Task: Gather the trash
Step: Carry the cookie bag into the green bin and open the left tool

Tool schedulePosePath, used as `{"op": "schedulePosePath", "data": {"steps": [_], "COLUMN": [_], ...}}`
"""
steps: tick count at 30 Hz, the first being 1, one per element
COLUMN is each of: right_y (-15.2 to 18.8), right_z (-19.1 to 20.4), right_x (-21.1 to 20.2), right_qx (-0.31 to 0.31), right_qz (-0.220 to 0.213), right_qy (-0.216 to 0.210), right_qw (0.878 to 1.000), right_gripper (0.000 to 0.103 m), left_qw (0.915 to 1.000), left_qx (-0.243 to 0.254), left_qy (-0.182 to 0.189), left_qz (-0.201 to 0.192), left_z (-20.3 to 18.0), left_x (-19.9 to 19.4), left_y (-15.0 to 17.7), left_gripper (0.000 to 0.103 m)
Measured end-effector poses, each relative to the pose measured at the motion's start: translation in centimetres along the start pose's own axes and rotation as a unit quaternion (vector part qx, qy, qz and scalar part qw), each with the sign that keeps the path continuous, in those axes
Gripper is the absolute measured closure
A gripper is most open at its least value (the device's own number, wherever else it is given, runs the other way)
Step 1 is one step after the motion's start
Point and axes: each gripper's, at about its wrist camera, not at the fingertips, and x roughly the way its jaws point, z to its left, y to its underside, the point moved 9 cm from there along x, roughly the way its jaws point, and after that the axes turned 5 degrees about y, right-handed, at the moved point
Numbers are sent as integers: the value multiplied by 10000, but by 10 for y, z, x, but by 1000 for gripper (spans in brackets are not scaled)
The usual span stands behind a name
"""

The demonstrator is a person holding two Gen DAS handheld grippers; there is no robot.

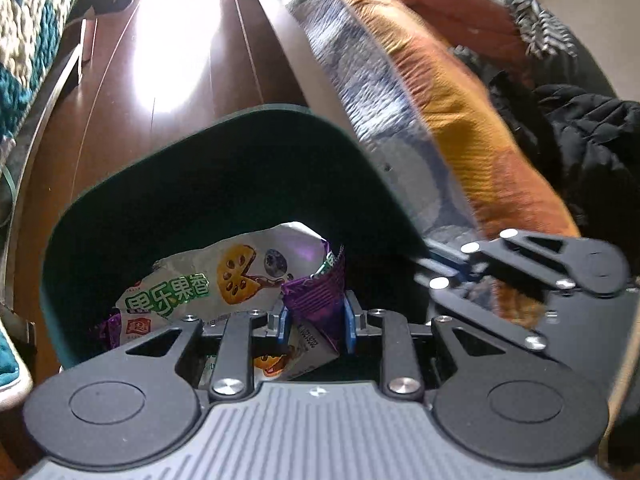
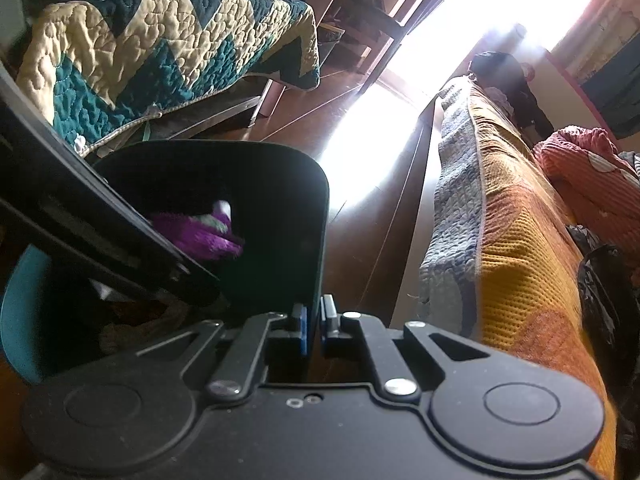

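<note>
My left gripper (image 1: 316, 316) is shut on a crumpled purple wrapper (image 1: 314, 294) and holds it over the mouth of a dark green trash bin (image 1: 256, 111). A white snack bag (image 1: 188, 280) with green lettering lies inside the bin. My right gripper (image 1: 430, 264) comes in from the right at the bin's rim. In the right wrist view, the right gripper (image 2: 314, 320) is shut on the bin's near wall (image 2: 316, 240). The left gripper (image 2: 188, 256) reaches in from the left with the purple wrapper (image 2: 200, 232) at its tip.
The bin stands on a dark wood floor (image 1: 120, 120) with strong window glare. A bed with an orange and blue quilt (image 2: 512, 240) runs along the right, with a black jacket (image 1: 580, 140) on it. A teal zigzag quilt (image 2: 160, 48) covers a bed on the left. A person (image 2: 508, 84) stands far back.
</note>
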Motion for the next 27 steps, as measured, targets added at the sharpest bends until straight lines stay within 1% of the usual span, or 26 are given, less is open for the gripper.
{"op": "schedulePosePath", "data": {"steps": [2, 6, 9, 12, 14, 17, 19, 21, 23, 25, 27], "right_y": [0, -1, -1, -1, 0, 0, 0, 0, 0, 0, 1], "right_z": [0, 1, 1, -1, -1, -1, -1, 0, -1, -2, -2], "right_x": [0, -1, 0, 1, 2, 1, 1, 0, 1, 2, 3], "right_qx": [-11, -16, -24, -18, -2, -2, -11, -8, -8, 5, 10], "right_qz": [-7, -21, -35, -32, -21, -14, -14, -13, -6, 6, 9], "right_qy": [-2, -23, -40, -37, -37, -22, -16, -16, -9, -5, -3], "right_qw": [10000, 10000, 10000, 10000, 10000, 10000, 10000, 10000, 10000, 10000, 10000], "right_gripper": [98, 98, 98, 98, 98, 97, 97, 97, 97, 97, 97], "left_qw": [9999, 9996, 9992, 9990, 9989, 9992, 9993, 9991, 9982, 9967, 9956], "left_qx": [1, -20, -84, -88, -95, -113, 1, 236, 483, 700, 823], "left_qy": [-103, -166, -184, -215, -286, -269, -269, -319, -367, -408, -399], "left_qz": [85, 242, 334, 379, 346, 290, 251, 178, 36, -105, -192], "left_z": [4, 6, 8, 10, 14, 15, 13, 8, 3, -2, -5], "left_x": [9, 23, 28, 27, 24, 16, 8, -1, -13, -28, -41], "left_y": [3, 8, 11, 14, 15, 17, 18, 17, 15, 14, 15], "left_gripper": [78, 78, 75, 65, 52, 47, 47, 44, 35, 31, 31]}}
